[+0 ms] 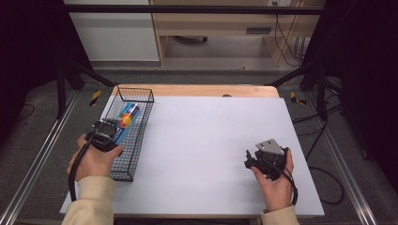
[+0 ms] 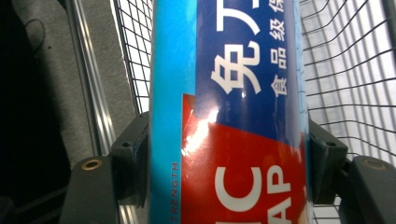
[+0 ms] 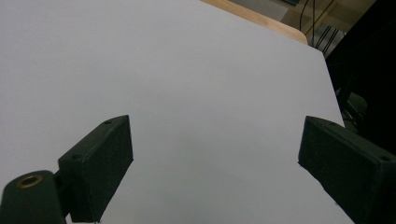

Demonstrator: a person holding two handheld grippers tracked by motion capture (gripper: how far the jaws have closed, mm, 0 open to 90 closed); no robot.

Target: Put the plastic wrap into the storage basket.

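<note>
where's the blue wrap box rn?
In the high view, the blue wrap box is at the table's left, inside the black wire basket, clamped between the left gripper fingers.

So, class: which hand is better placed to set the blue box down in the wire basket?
Left: the left gripper is shut on the blue box over the wire basket.

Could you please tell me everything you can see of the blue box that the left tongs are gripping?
The blue box is long and narrow, glossy like printed card, light blue along one edge and dark blue with white Chinese characters, a red panel with white Latin letters nearer the tongs. The left tongs are shut on its sides, one pad each side. It lies lengthwise in the black wire basket at the table's left; whether it rests on the basket floor is unclear.
</note>
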